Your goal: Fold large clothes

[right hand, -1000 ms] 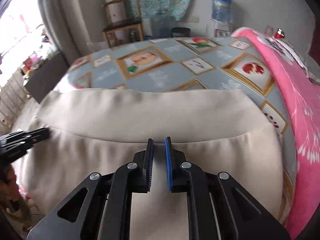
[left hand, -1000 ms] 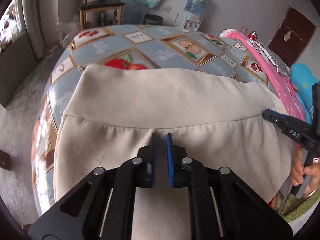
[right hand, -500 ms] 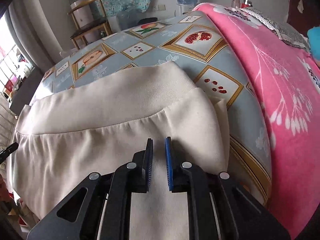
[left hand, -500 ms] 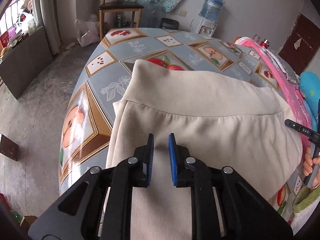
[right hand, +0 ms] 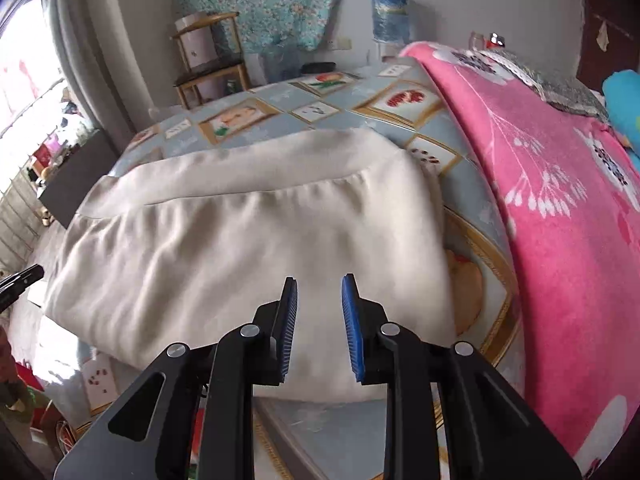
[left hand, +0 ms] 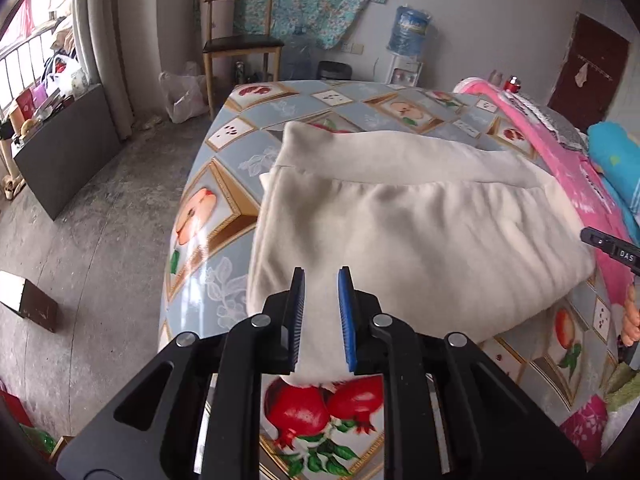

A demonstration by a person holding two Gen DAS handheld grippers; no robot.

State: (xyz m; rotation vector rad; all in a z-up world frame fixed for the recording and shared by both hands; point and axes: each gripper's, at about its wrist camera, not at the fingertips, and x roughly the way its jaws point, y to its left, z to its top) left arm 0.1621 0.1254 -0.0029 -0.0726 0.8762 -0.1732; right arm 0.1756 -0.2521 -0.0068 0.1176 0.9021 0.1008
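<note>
1. The cream garment [left hand: 404,236], which looks like trousers or a skirt with a wide waistband [left hand: 400,156], lies folded on the surface [left hand: 224,184], which is covered with a fruit-print cloth. Its waistband is on the far side and its doubled edge faces the person.

2. The left hand-held gripper [left hand: 321,312] hangs over the near left part of the garment. Its jaws are slightly parted, and cloth shows through the gap, but the pads do not press on it.

3. The right hand-held gripper [right hand: 320,320] hangs over the near right part, beside the pink blanket [right hand: 560,220]. Its jaws are opening, with fabric showing between them and nothing pinched.

4. Judged from this, one fold has just been laid and both sides let go; the bundle is already compact but still wide.

5. The next move probably calls for taking one side edge, lifting it low and carrying it across to halve the width. The two layers must be gripped together so the lower one does not drag and wrinkle.
</note>
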